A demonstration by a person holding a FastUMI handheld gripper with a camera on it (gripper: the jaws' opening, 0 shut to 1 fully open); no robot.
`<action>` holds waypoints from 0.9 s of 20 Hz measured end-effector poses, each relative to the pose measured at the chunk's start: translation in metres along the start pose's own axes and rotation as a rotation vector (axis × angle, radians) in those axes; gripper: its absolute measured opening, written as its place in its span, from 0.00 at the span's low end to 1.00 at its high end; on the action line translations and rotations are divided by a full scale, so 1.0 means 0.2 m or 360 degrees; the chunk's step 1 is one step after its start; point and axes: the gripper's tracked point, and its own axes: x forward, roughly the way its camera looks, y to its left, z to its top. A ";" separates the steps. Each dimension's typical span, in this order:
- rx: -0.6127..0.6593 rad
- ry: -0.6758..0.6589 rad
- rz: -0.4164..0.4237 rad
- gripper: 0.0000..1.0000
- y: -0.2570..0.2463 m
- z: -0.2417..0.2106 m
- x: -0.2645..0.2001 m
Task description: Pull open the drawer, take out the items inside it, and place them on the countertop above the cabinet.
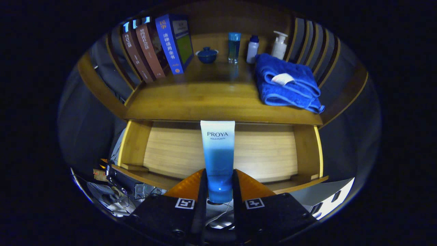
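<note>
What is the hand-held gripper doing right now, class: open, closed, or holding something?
Hand-held gripper: closed on the white-and-blue plastic squeeze tube, both fingers pressing its lower end, above the open wooden drawer.

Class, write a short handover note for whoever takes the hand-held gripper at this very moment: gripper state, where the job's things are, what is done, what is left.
Hand-held gripper: shut on the blue-and-white tube, both fingers pressing its lower end; the tube stands upright above the open drawer.
Drawer: pulled open; its floor looks bare on either side of the tube, though the near part is hidden behind the fingers.
Countertop: holds books, a lidded blue cup, a glass, two bottles and a folded blue towel, with free wood in front.
Done: drawer opened, tube picked up.
Left: set the tube on the countertop, then check the drawer's near part.
</note>
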 end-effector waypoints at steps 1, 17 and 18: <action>0.0006 -0.0036 -0.0001 0.38 0.00 0.04 -0.04; 0.0093 -0.0131 0.0000 0.38 -0.10 0.56 0.35; 0.0099 -0.0123 0.0006 0.38 -0.11 0.58 0.39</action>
